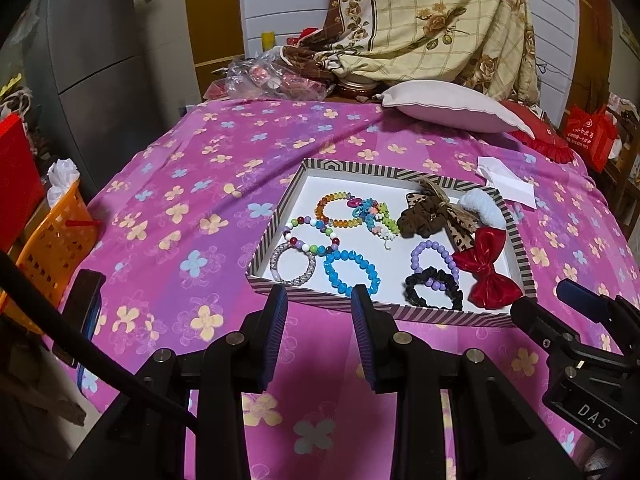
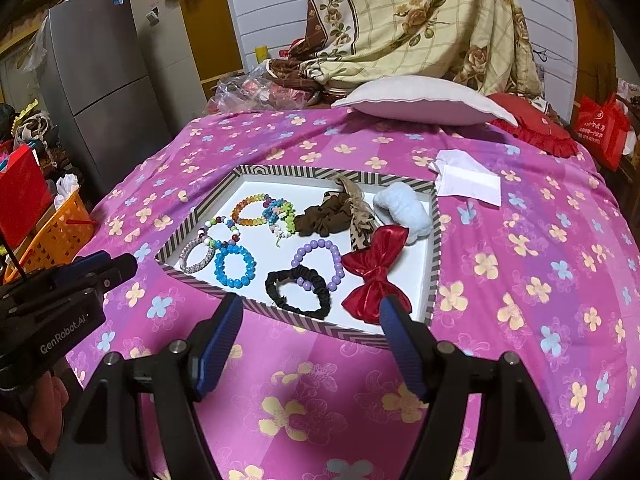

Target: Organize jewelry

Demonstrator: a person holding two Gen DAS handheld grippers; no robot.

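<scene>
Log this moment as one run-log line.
phase: pre-grasp | left tool: open, empty, short of tray | right tool: open, empty, near red bow | jewelry: all inside tray

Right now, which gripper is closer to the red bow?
Right. The right gripper hovers just in front of the red bow; the left gripper sits farther off, near the blue bracelet.

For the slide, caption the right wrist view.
Open right gripper hovers before a striped tray of bracelets and hair accessories.
</scene>
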